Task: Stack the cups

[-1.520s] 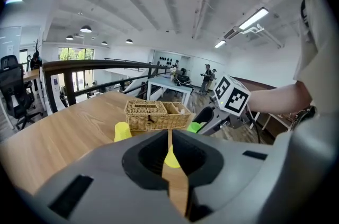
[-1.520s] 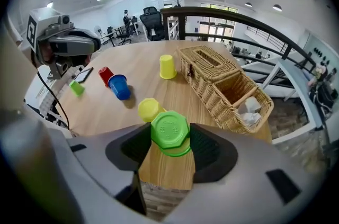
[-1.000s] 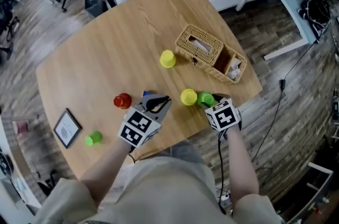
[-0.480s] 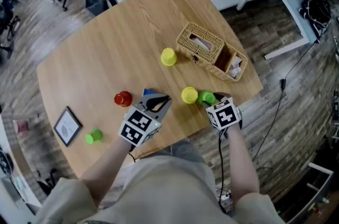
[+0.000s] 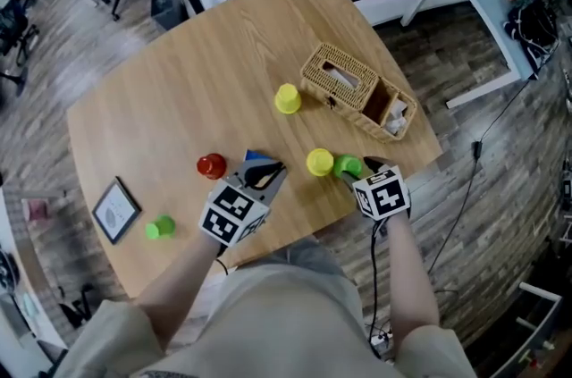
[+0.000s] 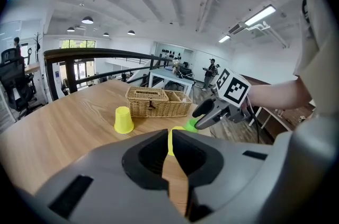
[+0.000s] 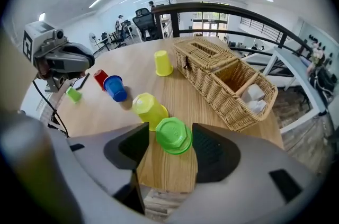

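Left tongs (image 5: pixel 266 172) shut; right tongs (image 5: pixel 356 168) just opening, green cup (image 7: pixel 172 136) between.

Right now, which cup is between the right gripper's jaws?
The green cup beside the nearer yellow cup: it alone stands between the jaws of the right gripper, which have just been opening.

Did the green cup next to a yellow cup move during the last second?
No. In the head view the green cup stays close beside the yellow cup, on its right, as before.
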